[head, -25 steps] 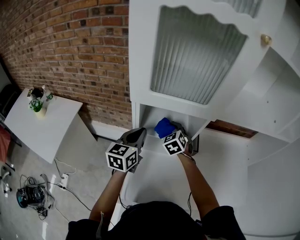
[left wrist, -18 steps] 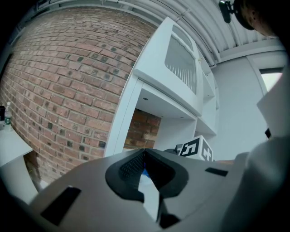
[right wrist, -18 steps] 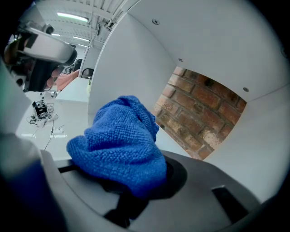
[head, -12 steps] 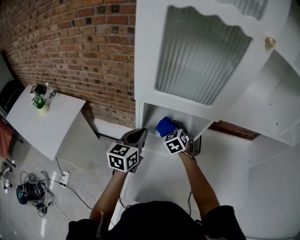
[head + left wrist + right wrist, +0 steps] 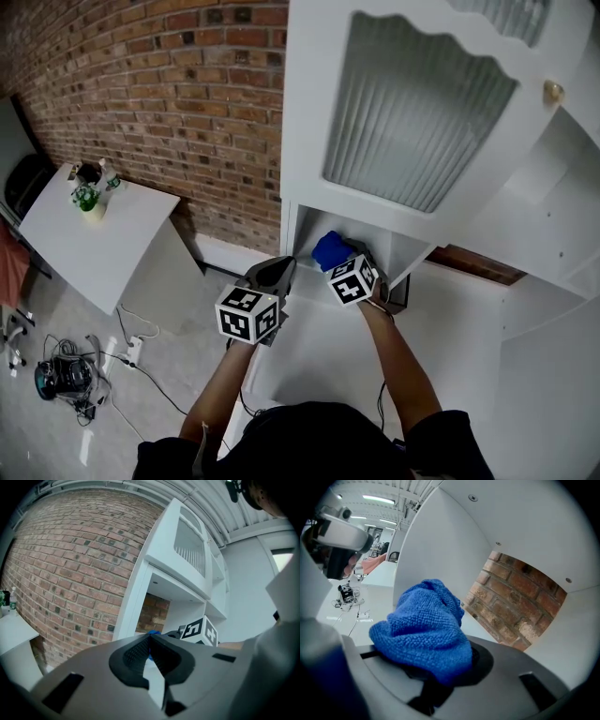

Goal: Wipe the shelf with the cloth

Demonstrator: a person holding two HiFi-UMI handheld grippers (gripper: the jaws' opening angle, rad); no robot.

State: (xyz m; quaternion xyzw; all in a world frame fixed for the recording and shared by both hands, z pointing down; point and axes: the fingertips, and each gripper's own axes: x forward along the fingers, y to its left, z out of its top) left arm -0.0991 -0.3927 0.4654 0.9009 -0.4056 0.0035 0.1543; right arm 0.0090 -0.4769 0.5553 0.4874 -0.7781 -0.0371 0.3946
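- The right tool [image 5: 339,261] is inside the cabinet's [image 5: 309,112] open lower shelf [image 5: 480,623], its jaws clamped on a bunched blue cloth [image 5: 424,630].
- The cloth is near the cabinet's left side wall, towards the front of the shelf. I cannot tell whether it touches the shelf floor.
- The left tool [image 5: 150,638] hangs just outside the cabinet, left of the opening, its jaws closed together with nothing between them.
- A brick wall [image 5: 169,112] shows behind the shelf and to the cabinet's left.
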